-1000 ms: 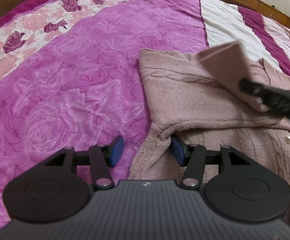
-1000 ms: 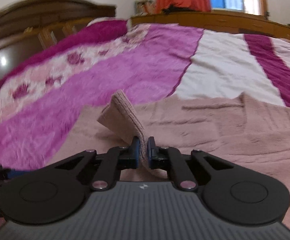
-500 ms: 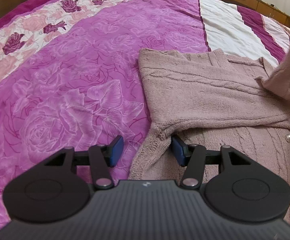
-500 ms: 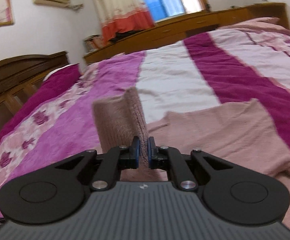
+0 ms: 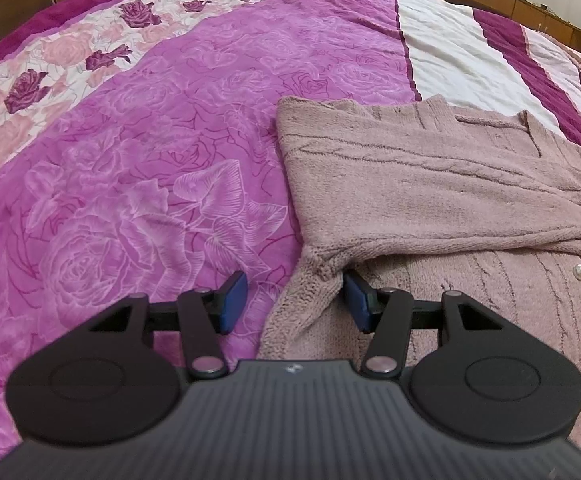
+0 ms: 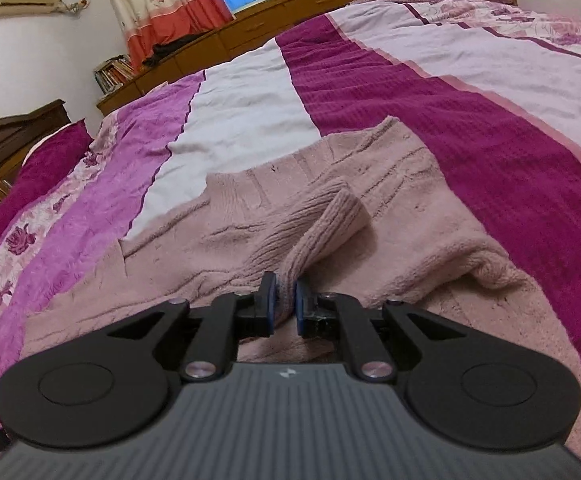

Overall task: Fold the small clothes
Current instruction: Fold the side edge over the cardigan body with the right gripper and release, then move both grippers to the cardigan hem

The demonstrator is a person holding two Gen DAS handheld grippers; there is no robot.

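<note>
A dusty-pink knitted cardigan [image 5: 430, 184] with pearl buttons [image 5: 580, 269] lies flat on the bed. One sleeve is folded across its body. My left gripper [image 5: 294, 300] is open, low over the cardigan's left edge near the armpit, holding nothing. My right gripper [image 6: 286, 304] is shut on the ribbed sleeve cuff [image 6: 330, 216], which rests down on the cardigan's body [image 6: 430, 200].
The bed is covered with a magenta rose-patterned quilt [image 5: 138, 168] with white and dark-magenta stripes [image 6: 470, 128]. Wooden cabinets [image 6: 290, 12] run along the far side, a dark headboard [image 6: 6, 140] stands at the left, and a curtained window [image 6: 162, 0] is behind.
My right gripper has carried the sleeve cuff across to the right and lowered it onto the cardigan's body. The left gripper has stayed in place, open.
</note>
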